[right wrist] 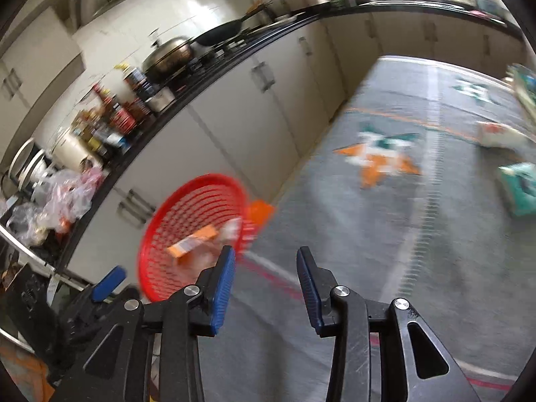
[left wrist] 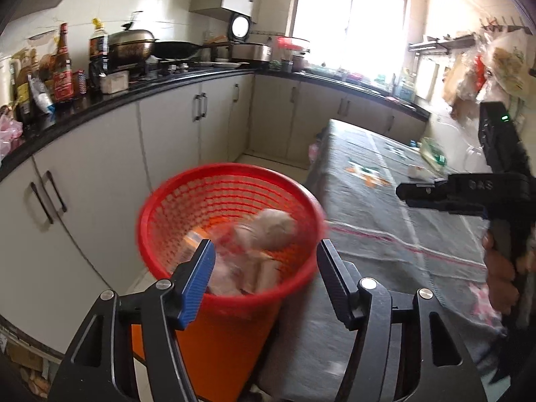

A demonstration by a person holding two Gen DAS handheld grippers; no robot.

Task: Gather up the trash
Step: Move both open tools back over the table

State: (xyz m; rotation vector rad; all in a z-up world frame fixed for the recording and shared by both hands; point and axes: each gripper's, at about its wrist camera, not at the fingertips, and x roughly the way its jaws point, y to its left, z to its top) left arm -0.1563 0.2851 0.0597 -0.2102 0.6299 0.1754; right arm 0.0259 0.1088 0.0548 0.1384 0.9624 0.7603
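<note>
Above the red mesh wastebasket [left wrist: 227, 231], your left gripper [left wrist: 264, 268] tilts downward, its fingers standing wide apart with nothing between them; the basket's open mouth shows in the gap. The basket stands upright on an orange base just beside the edge of the cloth-covered table [left wrist: 385, 234], its mouth facing up. Inside lie crumpled pale wrappers [left wrist: 271, 231] and an orange carton [right wrist: 192, 241], which lies flat with its long axis slanting across the basket. Your right gripper [right wrist: 264, 278] angles down over the tablecloth, to the right of the basket, fingers apart and empty. From the left camera you can see your hand [left wrist: 499, 268] wrapped round the right gripper's handle. Farther along the table lie a teal packet [right wrist: 517, 187] and a small white carton [right wrist: 499, 135], well apart from both grippers.
</note>
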